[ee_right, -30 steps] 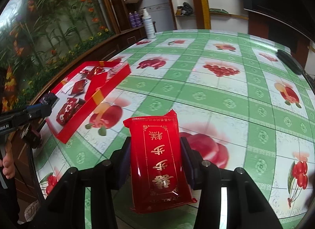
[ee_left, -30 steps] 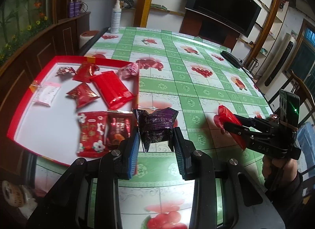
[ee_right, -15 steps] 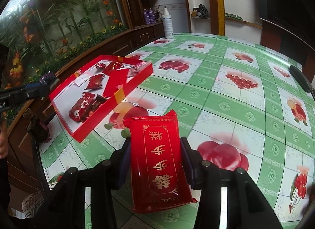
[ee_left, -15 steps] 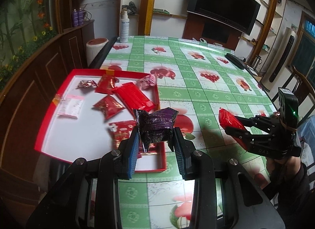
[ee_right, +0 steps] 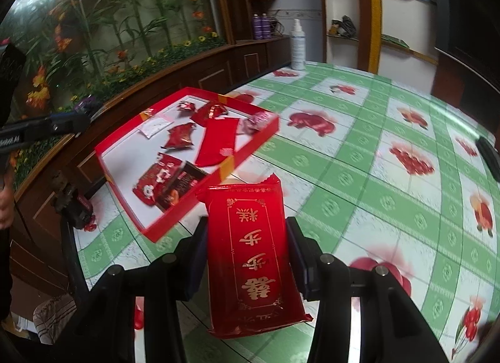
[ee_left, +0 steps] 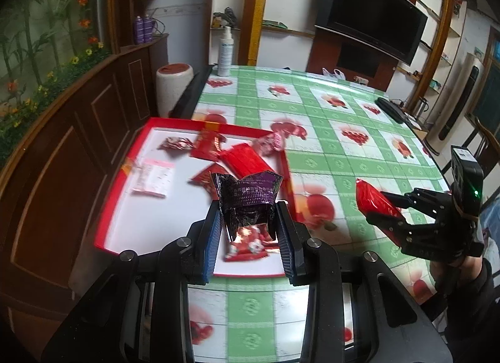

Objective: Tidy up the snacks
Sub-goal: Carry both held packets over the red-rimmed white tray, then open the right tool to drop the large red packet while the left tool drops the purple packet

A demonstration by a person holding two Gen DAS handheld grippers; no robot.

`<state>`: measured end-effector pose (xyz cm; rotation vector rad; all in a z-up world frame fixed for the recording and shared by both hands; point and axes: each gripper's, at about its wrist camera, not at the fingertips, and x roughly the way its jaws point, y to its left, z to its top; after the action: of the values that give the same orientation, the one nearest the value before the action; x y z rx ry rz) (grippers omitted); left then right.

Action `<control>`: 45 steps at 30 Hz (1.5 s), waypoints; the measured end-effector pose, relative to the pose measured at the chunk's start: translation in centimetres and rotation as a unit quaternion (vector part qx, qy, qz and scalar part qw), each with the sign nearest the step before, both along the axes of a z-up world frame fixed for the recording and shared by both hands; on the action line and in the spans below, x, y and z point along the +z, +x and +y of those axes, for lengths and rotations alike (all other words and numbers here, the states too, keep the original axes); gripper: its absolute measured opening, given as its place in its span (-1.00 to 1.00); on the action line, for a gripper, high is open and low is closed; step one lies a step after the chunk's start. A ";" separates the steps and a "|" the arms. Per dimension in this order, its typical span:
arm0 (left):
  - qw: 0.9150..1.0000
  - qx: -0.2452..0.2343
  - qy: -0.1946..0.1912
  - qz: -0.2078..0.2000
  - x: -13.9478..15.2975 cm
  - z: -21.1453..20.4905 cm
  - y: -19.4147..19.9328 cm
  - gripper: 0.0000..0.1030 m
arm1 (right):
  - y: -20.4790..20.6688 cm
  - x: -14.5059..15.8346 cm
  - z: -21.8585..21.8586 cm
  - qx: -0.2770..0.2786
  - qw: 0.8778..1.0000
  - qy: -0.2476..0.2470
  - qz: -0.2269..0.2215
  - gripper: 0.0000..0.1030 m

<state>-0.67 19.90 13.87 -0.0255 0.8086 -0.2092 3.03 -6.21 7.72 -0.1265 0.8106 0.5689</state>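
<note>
Red tray [ee_left: 125, 194]: shallow box with a white floor, on the left part of the table, near the edge; already holds several packets, so it reads as the collecting spot.
Table [ee_left: 337, 156]: green-check cloth with fruit prints; far and right parts bare of snacks.
Left gripper [ee_left: 248, 225]: jaws drawn narrow, clamped on a purple packet [ee_left: 247, 197]; the foil crumples between the pads, top flaring out above them.
Purple packet, place: carried in the air over the near right corner of the tray; directly beneath it a red-and-white packet [ee_left: 247, 246] lies on the tray floor.
Right gripper [ee_right: 247, 256]: jaws partly apart, pinching a long red packet [ee_right: 253, 256] by its two long edges; held flat, gold print up, so it can be laid down lengthwise.
Red packet, place: in the air over the table, to the right of the tray and clear of its wall, per left wrist view [ee_left: 375, 203].
Tray contents: red sachets, a pink wrapped sweet [ee_left: 272, 144], a white sachet [ee_left: 153, 177], a long red packet matching the carried one [ee_left: 245, 163].
Step, judged: both packets on their way to the tray; neither released.
Risk, judged: purple packet may land on top of the one beneath.
</note>
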 end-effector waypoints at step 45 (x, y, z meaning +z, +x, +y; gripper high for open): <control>0.992 -0.032 0.072 0.096 -7.9 10.7 7.3 -0.37 | 5.1 0.2 19.2 0.131 0.990 0.030 0.031 -0.04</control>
<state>6.60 30.60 5.97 0.1177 1.0163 -0.2103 8.14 12.96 7.94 -0.1629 0.8422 0.8482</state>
